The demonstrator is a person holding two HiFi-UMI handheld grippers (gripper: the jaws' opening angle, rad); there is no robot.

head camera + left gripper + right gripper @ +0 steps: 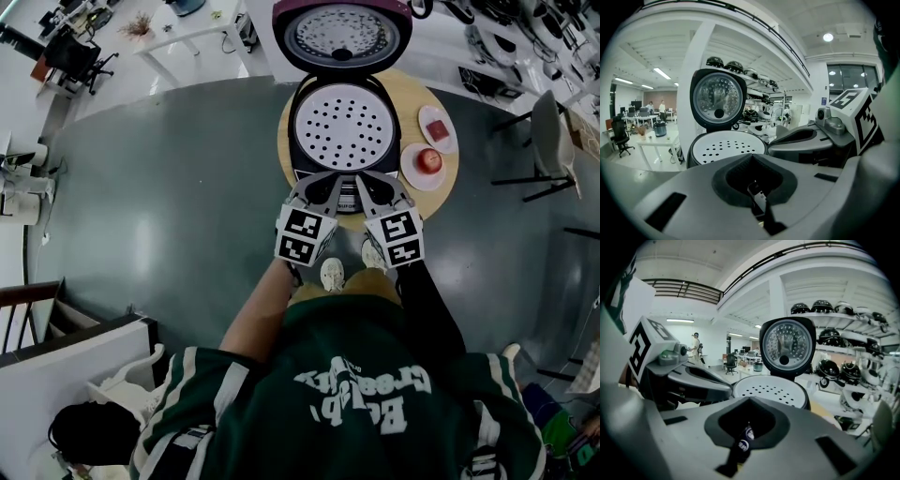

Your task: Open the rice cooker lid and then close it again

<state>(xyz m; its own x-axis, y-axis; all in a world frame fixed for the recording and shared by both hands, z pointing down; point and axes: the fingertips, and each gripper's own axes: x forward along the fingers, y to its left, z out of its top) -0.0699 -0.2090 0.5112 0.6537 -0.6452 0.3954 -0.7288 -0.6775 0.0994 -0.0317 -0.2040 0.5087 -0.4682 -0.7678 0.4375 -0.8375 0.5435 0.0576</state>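
Note:
The rice cooker (341,128) stands open on a round wooden table (446,185). Its lid (341,34) is tipped back upright, and a white perforated tray covers the pot. My left gripper (329,181) and right gripper (371,180) hover side by side over the cooker's front edge, both shut with nothing in them. In the left gripper view the joined jaws (753,161) point at the cooker (726,146) and raised lid (717,99), with the right gripper (806,137) alongside. The right gripper view shows its jaws (750,401) facing the tray (769,390) and lid (787,347).
Two small plates sit on the table right of the cooker, one holding a red apple (428,160), the other a red piece (437,128). A chair (553,141) stands further right. A white desk (187,37) is at the back left. My feet (332,274) are by the table.

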